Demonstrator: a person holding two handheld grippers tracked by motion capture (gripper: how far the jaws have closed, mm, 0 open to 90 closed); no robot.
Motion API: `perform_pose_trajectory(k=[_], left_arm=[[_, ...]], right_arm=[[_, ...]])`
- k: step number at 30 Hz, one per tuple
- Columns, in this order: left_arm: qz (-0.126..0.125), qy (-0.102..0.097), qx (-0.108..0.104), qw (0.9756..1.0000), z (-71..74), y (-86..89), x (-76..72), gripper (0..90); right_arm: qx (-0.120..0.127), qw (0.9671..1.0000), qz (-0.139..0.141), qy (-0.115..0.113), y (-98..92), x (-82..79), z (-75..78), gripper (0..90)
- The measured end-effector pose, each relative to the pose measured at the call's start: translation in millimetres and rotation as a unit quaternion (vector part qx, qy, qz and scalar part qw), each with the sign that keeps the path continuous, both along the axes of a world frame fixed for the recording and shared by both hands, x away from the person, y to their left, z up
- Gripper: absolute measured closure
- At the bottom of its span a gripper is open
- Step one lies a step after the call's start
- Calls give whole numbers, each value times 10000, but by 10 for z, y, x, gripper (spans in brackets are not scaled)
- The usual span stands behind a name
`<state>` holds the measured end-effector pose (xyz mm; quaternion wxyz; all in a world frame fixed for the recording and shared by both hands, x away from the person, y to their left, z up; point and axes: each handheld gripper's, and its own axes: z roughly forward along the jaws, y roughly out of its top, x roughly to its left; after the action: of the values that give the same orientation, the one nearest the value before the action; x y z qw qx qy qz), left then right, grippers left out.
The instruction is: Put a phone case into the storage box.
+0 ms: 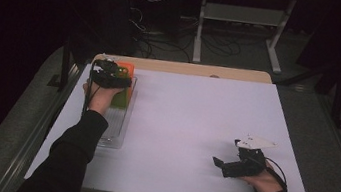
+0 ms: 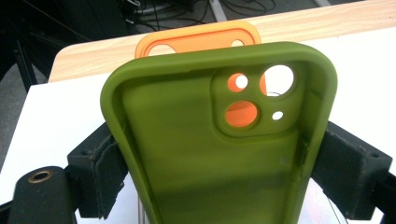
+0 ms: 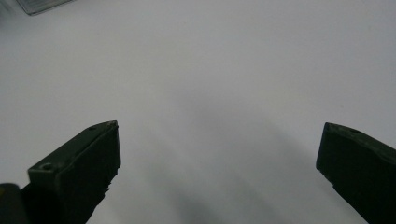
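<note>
In the left gripper view, an olive-green phone case (image 2: 187,158) stands between my left gripper's (image 2: 219,154) black pads (image 2: 100,163), which press on its two long sides. Its hollow inside with the camera cut-outs faces the camera. Right behind it is an orange phone case (image 2: 201,39). In the high view my left gripper (image 1: 110,78) hangs over the far end of a clear tray (image 1: 113,128), with the green case (image 1: 120,98) below it and the orange case (image 1: 126,67) behind. My right gripper (image 1: 221,166) rests near the table's front right, its jaws (image 3: 219,149) wide apart with nothing between them.
A white sheet covers the table (image 1: 196,115), and a wooden strip (image 1: 197,69) runs along its far edge. The clear tray lies lengthwise along the left edge; a corner of the tray (image 3: 42,4) is in the right gripper view. Cables and a desk frame (image 1: 238,30) stand beyond the table.
</note>
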<state>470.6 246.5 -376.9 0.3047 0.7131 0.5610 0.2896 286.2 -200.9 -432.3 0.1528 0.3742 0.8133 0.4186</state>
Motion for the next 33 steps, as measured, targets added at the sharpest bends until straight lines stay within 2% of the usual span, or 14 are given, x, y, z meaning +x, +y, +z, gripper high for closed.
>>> perform_pose_trajectory(k=[3, 7, 13, 15, 20, 22, 24, 28, 30, 33], left_arm=[[-33, -32, 44, 10000, -12, -5, 16, 128], [-10, -68, -16, 10000, -25, 3, 30, 114], [-113, -163, -189, 9996, -10, 22, 34, 5], [-247, -75, -185, 9995, 16, 35, 24, 0], [-500, -66, -204, 9985, 110, 53, -43, 0], [-642, -79, -274, 9975, 155, 72, -84, 0], [-803, -86, -354, 9961, 199, 78, -131, 0], [-1245, -167, -498, 9908, 279, 78, -252, 0], [-1459, -172, -564, 9875, 318, 72, -313, 0], [-1815, -187, -624, 9812, 370, 46, -407, 0]], right_arm=[[-2, 10000, -10, -2, 0, 2, -1, 0], [-16, 10000, -1, 11, 2, -3, -1, 0], [-1, 10000, -7, 21, 0, -7, 1, 0], [-9, 10000, 4, 2, -3, -8, 0, 0], [-19, 10000, -1, -24, -16, -16, 1, 0], [1, 10000, -2, -26, -17, -16, 5, 0], [-2, 10000, -5, -30, -15, -17, 8, 0], [14, 10000, -17, -28, -13, -19, 16, 0], [28, 10000, -24, 5, -12, -22, 21, 0], [29, 10000, -18, -46, -19, -16, 25, 0]])
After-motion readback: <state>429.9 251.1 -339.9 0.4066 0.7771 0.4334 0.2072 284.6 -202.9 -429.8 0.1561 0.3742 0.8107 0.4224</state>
